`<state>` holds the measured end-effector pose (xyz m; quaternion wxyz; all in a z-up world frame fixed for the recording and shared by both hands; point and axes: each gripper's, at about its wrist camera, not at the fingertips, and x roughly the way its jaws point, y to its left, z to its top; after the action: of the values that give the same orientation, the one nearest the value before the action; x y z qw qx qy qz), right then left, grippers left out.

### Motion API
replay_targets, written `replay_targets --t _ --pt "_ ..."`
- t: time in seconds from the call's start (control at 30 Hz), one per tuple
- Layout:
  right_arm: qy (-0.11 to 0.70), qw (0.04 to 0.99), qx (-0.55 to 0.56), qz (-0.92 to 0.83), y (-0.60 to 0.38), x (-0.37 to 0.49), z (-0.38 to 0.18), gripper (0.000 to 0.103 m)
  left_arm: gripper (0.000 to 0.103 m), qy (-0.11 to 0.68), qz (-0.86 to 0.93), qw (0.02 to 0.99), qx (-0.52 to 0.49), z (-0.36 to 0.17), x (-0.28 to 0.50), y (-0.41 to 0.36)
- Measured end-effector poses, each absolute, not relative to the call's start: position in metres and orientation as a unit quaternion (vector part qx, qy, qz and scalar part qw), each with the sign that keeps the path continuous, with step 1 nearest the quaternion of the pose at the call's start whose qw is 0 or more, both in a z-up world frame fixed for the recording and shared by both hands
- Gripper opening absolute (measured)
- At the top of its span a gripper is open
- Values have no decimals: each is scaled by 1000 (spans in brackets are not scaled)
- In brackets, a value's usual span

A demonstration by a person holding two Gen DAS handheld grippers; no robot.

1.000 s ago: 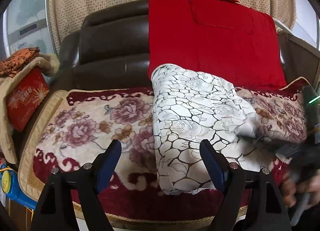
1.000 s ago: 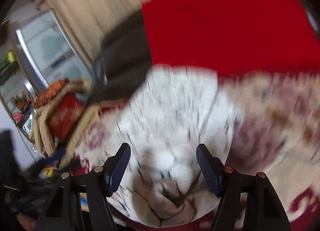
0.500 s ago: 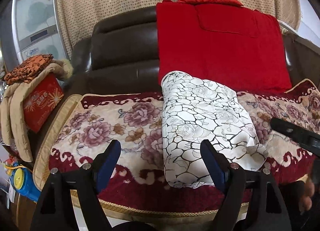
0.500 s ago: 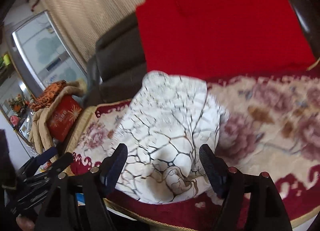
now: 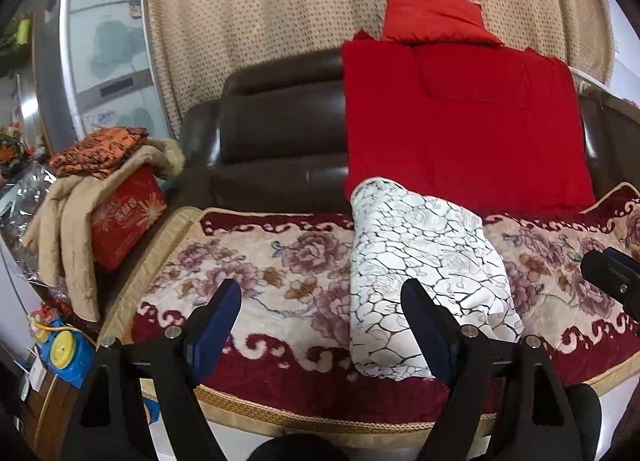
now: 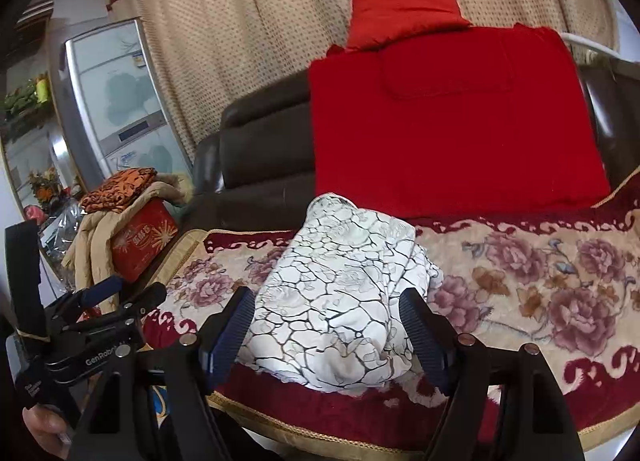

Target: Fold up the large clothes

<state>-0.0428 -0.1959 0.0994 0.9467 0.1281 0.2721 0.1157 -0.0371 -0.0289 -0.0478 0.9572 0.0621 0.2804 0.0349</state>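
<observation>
A dark brown leather sofa (image 5: 280, 133) stood before a beige dotted curtain (image 5: 260, 1). A floral maroon-and-cream blanket (image 5: 248, 273) covered its seat. A large red cushion (image 5: 460, 121) leaned against the backrest, with a smaller red pillow (image 5: 432, 13) perched on top. On the sofa's arm sat a red box (image 5: 124, 217), draped with a tan coat (image 5: 76, 213) and topped by a folded orange-and-black cloth (image 5: 100, 149). A silver refrigerator (image 5: 104, 61) stood behind. A blue-and-yellow toy (image 5: 60, 353) lay low beside the sofa.
</observation>
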Motion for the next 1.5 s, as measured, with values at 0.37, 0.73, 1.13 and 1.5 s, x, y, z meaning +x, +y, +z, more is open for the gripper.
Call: replay_targets --t 0.37,0.73,1.13,1.5 --pt "255 951 124 120 -191 -66 118 78 83 244 62 966 61 -25 -68 -22" --pt "239 956 117 121 -186 -92 134 78 102 185 91 975 78 2 -105 -25" --pt "249 961 95 77 -180 -106 146 78 102 172 78 980 70 19 -127 -27" --pt "246 969 13 8 -155 -121 160 78 102 184 75 978 59 15 -128 -21"
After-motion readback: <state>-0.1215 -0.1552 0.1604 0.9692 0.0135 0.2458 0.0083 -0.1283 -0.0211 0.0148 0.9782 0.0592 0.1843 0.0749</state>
